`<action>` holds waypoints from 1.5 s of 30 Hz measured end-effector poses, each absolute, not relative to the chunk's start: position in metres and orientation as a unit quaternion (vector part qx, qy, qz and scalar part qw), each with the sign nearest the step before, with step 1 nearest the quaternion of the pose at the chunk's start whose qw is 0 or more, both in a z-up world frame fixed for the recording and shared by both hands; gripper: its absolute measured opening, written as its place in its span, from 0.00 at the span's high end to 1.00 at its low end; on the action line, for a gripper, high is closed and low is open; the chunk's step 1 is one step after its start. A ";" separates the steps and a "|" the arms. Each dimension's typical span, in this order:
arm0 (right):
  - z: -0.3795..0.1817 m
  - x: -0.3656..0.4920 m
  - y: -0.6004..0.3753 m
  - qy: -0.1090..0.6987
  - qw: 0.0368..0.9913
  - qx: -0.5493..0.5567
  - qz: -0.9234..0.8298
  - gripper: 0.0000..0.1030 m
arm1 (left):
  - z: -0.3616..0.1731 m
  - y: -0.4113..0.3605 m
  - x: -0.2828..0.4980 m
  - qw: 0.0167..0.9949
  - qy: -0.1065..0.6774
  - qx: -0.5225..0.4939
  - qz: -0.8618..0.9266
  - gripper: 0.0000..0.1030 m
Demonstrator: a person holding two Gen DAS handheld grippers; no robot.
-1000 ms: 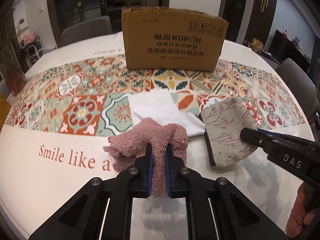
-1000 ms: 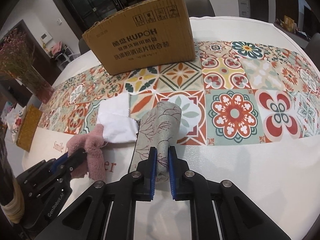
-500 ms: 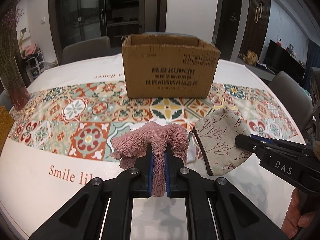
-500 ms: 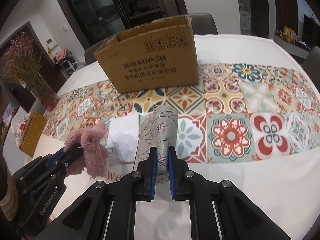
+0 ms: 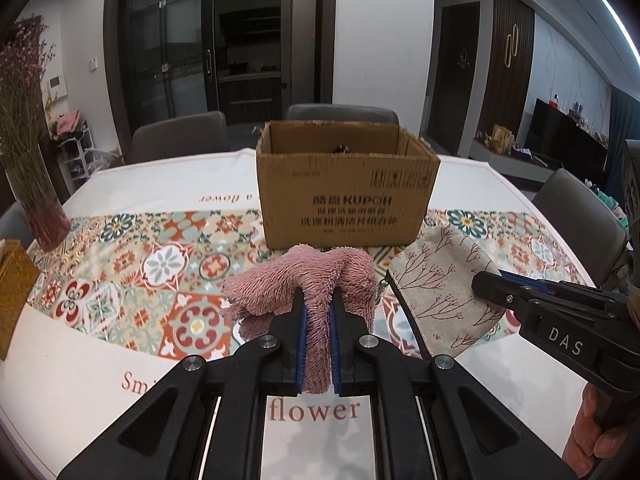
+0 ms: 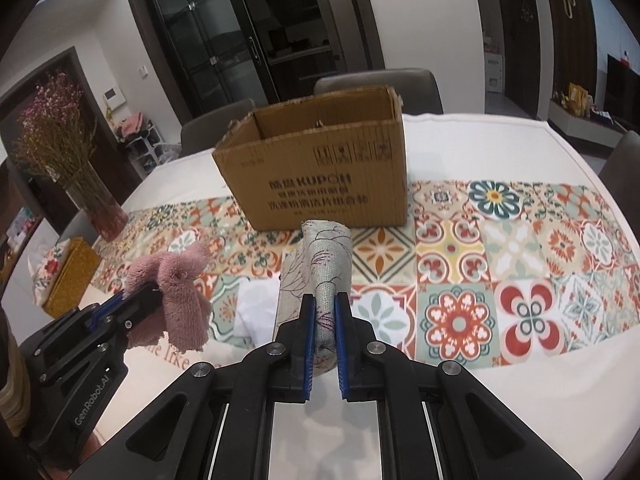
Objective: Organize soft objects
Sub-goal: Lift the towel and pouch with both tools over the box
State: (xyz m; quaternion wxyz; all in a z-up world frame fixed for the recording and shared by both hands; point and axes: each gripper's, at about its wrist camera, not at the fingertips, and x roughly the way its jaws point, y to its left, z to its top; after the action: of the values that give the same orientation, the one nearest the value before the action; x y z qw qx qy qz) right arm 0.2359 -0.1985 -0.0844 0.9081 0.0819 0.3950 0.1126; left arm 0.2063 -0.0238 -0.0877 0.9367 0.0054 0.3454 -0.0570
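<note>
My left gripper [image 5: 317, 312] is clamped on a pink shaggy cloth [image 5: 304, 284], whose pile bunches up above the blue pads and hangs in a strip between the fingers; the cloth is lifted clear of the table. My right gripper [image 6: 324, 312] is closed on a beige pouch [image 6: 320, 272] printed with dark branch motifs, pinched near one end so that the rest stands up ahead of the fingers. Seen from the left wrist view, the pouch shows its flat face and a dark zipper edge, and the two held items sit side by side, the cloth just left of the pouch, their nearest edges close together or touching. Beyond both stands an open cardboard box [image 5: 346, 188], printed with "KUPOH" and lines of Chinese text, resting upright on the patterned tile band of the tablecloth [image 5: 120, 264]; a small dark item shows inside against its far wall, too small to identify. In the right wrist view a white cloth [image 6: 256, 312] lies on the tablecloth below and between the two grippers. At the left edge of the table stand a vase of dried pink flowers [image 6: 92, 196] and a yellow woven box [image 6: 72, 276]. Grey chairs [image 5: 180, 136] surround the far side of the table.
</note>
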 end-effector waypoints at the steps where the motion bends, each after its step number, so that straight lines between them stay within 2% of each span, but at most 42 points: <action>1: -0.082 0.236 -0.198 0.392 0.910 0.081 0.111 0.90 | -0.086 -0.023 0.207 0.938 0.342 0.006 -0.057 0.89; 22: -0.022 0.263 -0.197 0.309 0.943 0.085 0.090 0.90 | -0.029 -0.019 0.236 0.962 0.265 0.015 -0.071 0.89; 45: 0.022 0.308 -0.193 0.237 0.965 0.079 0.078 0.90 | 0.008 -0.018 0.289 0.976 0.198 0.029 -0.085 0.89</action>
State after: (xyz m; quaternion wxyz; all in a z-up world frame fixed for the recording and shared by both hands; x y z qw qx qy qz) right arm 0.3085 -0.1933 0.0216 0.9651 0.0792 0.2371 0.0780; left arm 0.2885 -0.0181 0.0077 0.9761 0.0291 0.1980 -0.0852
